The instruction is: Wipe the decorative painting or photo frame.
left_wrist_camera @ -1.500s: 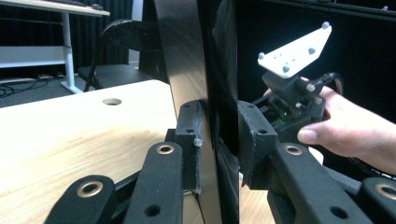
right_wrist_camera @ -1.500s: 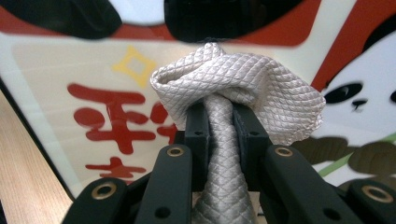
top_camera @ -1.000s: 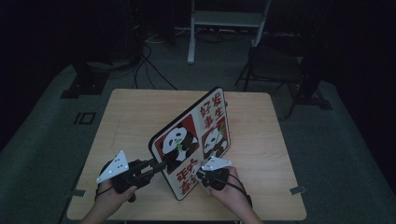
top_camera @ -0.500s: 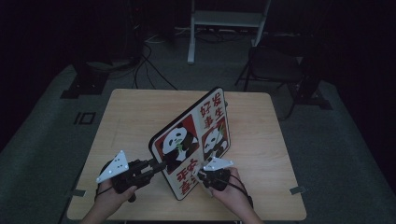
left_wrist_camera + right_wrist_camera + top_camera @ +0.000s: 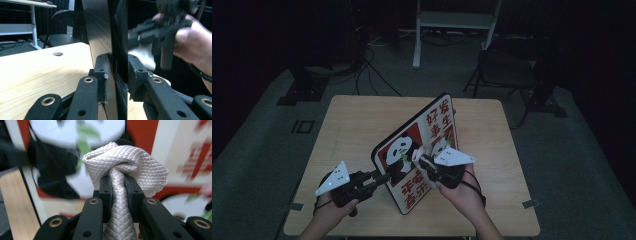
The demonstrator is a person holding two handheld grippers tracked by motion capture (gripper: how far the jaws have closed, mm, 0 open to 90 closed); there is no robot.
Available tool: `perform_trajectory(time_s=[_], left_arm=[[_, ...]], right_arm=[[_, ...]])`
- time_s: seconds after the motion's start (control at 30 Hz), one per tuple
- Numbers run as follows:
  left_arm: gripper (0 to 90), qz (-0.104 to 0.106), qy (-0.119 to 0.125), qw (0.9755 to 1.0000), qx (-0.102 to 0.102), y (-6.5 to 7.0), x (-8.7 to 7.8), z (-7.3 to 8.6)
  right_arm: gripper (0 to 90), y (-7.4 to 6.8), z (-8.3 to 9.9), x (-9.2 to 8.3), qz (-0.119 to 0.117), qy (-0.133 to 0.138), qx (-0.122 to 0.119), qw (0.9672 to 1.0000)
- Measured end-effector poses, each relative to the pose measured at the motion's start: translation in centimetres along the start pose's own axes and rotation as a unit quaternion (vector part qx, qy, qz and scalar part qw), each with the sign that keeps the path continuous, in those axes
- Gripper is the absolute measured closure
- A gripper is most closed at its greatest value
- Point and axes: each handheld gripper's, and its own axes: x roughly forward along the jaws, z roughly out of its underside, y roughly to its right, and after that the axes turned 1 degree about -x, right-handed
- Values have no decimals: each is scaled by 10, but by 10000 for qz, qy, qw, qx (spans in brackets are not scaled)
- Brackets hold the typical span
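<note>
A: Start at the near edge of the table [image 5: 362,220]. What has the left gripper [image 5: 379,178] got?

B: It is clamped on the near-left edge of the board [image 5: 409,150], low down at about eight o'clock from the board's middle. In the left gripper view the pads [image 5: 103,72] squeeze the thin edge of the board [image 5: 100,30] from both sides, so the jaws are nearly shut on it and the board stands tilted on its lower edge.

A: And the right gripper [image 5: 424,161]?

B: It is closed tight on a bunched grey cloth [image 5: 125,170]. The wad bulges out past the pads [image 5: 106,187], right up against the panda picture on the board [image 5: 142,135]. From above, the cloth [image 5: 418,156] sits at the front face, close to its middle.

A: Which way does the board run from there?

B: Its long axis goes from the near corner at about seven o'clock up and away toward one o'clock, the far top corner well beyond both hands. The right hand [image 5: 462,192] is the one facing the printed side; the left only steadies.

A: So the wiping stroke?

B: I'd judge it should follow that long axis up toward one o'clock, with the left grip holding firm so the board doesn't tip over.
</note>
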Motion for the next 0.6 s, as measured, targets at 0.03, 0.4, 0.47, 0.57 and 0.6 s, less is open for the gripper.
perform_trajectory(time_s=[0.03, 0.4, 0.47, 0.57, 0.6], left_arm=[[735, 7, -1, 10000, -13, 0, 0, 0], [734, 13, 4, 10000, -10, 1, 0, 0], [734, 14, 3, 10000, -7, 0, 0, 0], [733, 28, -3, 10000, 6, 0, 0, 0], [733, 35, -7, 10000, 10, 0, 0, 0]], right_arm=[[782, 0, -7, -2, 5, 102, -5, 9999], [781, -19, -61, -2, -169, 781, -241, 9965], [780, -22, -65, 1, -203, 809, -253, 9962], [780, -24, -67, 6, -204, 821, -260, 9961], [780, -25, -68, 8, -203, 811, -267, 9961]])
